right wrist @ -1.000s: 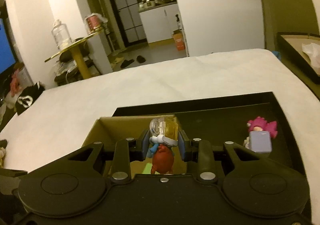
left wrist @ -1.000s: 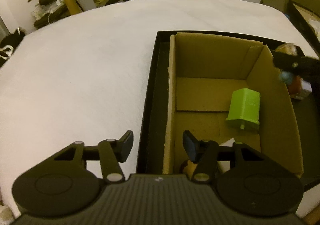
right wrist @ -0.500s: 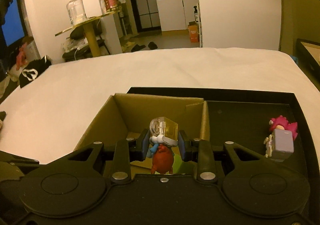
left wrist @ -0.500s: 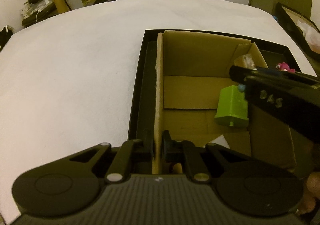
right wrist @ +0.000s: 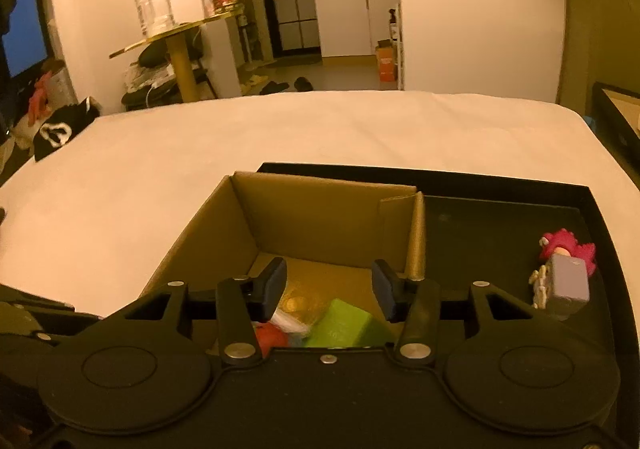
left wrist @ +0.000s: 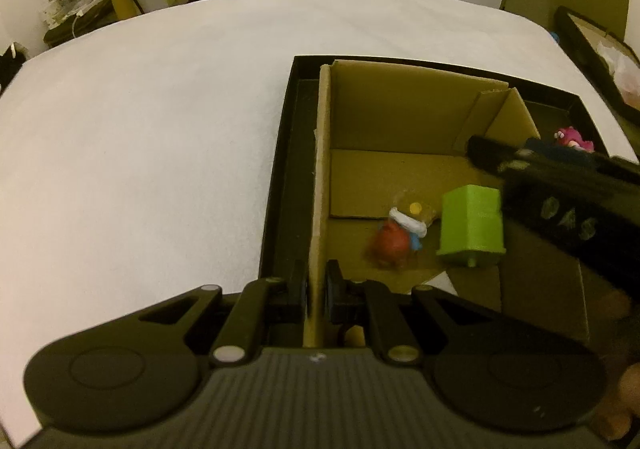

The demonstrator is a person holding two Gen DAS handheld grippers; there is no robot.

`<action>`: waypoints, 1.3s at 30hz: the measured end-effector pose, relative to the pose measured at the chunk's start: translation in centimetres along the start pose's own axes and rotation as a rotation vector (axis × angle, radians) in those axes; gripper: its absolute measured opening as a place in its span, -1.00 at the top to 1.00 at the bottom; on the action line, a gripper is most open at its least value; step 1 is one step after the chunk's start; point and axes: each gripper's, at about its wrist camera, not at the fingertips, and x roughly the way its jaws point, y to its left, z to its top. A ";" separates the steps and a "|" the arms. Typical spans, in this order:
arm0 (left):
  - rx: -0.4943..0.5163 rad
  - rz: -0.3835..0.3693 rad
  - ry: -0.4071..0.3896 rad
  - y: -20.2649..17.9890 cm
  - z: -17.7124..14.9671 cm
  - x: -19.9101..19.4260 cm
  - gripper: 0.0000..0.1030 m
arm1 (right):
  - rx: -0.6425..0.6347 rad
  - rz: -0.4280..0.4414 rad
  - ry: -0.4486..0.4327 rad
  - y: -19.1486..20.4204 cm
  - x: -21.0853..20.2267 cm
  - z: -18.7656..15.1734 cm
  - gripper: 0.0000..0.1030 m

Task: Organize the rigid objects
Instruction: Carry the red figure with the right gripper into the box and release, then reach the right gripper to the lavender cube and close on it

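One red figurine with a clear yellowish dome [left wrist: 400, 235] lies on the floor of the cardboard box [left wrist: 404, 117], blurred in the left wrist view, free of any grip and just beside one green block [left wrist: 472, 225] that sits in the same box. Above them the right hand-held gripper [right wrist: 330, 289] hangs with its jaws opening and nothing between the pads; the figurine and the block show below the gap in its own view. The left hand-held gripper [left wrist: 318, 289] is closed tight on the box's near left wall, one pad on each face of the cardboard. The box stands in the left part of one black tray [right wrist: 440, 175]. In the tray's right part, outside the box, lie two more items close together: one pink figurine [right wrist: 560, 243] and one grey block [right wrist: 568, 283]. The tray rests on a white tabletop [left wrist: 140, 137].
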 end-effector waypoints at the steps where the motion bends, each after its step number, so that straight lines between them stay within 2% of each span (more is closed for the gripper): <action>1: 0.000 0.002 0.002 -0.1 0.1 -0.1 0.82 | 0.013 0.000 -0.011 -0.3 -0.3 0.1 0.03; 6: 0.017 0.028 0.003 -0.8 0.5 -0.5 0.79 | 0.069 -0.027 -0.050 -1.6 -1.5 0.7 -0.06; 14: 0.026 0.080 0.015 -1.7 0.9 -0.9 0.74 | 0.164 -0.065 -0.041 -4.0 -1.3 0.4 -0.15; 17: 0.025 0.093 0.016 -2.1 1.1 -1.1 0.66 | 0.216 -0.059 -0.028 -5.1 -1.2 0.0 -0.20; 22: 0.037 0.120 0.001 -2.6 1.4 -1.6 0.41 | 0.255 -0.088 -0.014 -6.4 -1.2 -0.8 -0.21; 30: 0.055 0.155 0.005 -3.3 2.1 -1.5 0.20 | 0.323 -0.085 0.003 -8.5 -1.4 -1.2 -0.22; 36: 0.058 0.186 0.006 -3.9 2.8 -1.2 0.07 | 0.342 -0.129 0.005 -10.3 -1.2 -1.5 -0.34; 39: 0.062 0.205 0.015 -4.3 3.0 -0.8 0.02 | 0.350 -0.162 0.010 -11.4 -0.9 -1.8 -0.47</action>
